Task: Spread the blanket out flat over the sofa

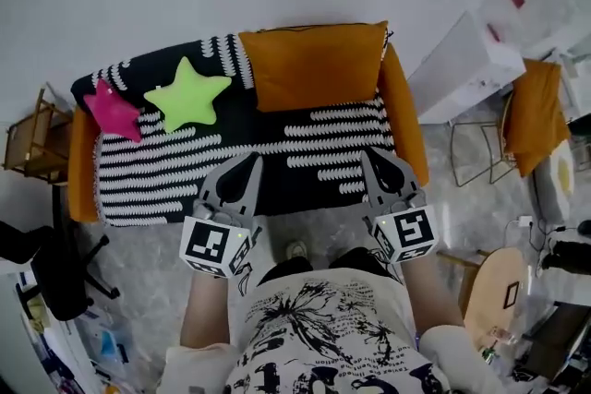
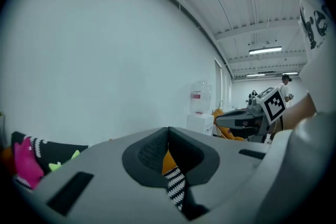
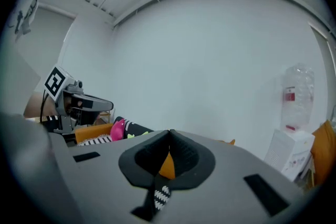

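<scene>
Between the shut jaws of the left gripper (image 2: 168, 132), a fold of the black-and-white striped blanket (image 2: 176, 186) is being pinched, its hem trailing off to the right. The right gripper (image 3: 169, 136) is clamping the same hem, which is running off to the left. Both are biting the near edge, which is lying along the front of the orange sofa (image 1: 407, 120). Beyond them the blanket is covering the seat and the left of the backrest, while the orange back cushion (image 1: 314, 65) at far right is showing bare. A pink star pillow (image 1: 113, 111) and a green star pillow (image 1: 187, 94) are sitting on the cloth at far left. It is looking soft, light and limp, so I judge it is going to sag and wrinkle unless held taut near its corners. The left forearm (image 1: 205, 314) and right forearm (image 1: 427, 295) are reaching forward side by side, with the grippers pointing at the sofa.
</scene>
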A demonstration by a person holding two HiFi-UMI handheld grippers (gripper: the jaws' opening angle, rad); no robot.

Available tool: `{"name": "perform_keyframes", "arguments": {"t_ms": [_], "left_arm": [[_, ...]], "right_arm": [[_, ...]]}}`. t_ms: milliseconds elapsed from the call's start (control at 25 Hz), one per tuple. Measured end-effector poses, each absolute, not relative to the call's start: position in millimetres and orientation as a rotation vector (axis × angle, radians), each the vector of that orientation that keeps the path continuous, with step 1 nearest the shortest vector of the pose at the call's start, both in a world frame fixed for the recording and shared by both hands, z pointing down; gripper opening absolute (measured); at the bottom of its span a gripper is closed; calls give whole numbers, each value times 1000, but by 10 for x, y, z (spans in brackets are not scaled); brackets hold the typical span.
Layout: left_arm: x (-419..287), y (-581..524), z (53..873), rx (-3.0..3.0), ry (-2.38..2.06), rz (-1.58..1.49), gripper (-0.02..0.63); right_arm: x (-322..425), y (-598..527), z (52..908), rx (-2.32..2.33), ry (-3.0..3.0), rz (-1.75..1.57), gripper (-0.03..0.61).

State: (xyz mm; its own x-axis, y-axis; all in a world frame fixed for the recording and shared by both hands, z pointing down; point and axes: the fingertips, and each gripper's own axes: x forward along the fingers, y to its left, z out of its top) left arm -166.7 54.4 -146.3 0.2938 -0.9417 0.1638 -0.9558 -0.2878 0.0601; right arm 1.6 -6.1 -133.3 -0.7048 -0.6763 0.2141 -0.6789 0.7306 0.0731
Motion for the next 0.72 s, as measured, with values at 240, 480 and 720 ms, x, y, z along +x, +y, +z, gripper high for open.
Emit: {"name": "perform_keyframes", "arguments": {"t_ms": [240, 480, 720], "left_arm": [[-1702, 659, -1856, 2425, -1839, 145, 14], [-1795, 716, -2030, 2416, -1892, 117, 14], [-1899, 802, -2081, 2389, -1906, 120, 14]], "right_arm": [[-51, -9, -1814, 1069, -2798, -81, 14], [-127, 20, -2046, 1042, -2858, -170, 14], [-240, 109, -2015, 1014, -2869, -165, 12]]}}
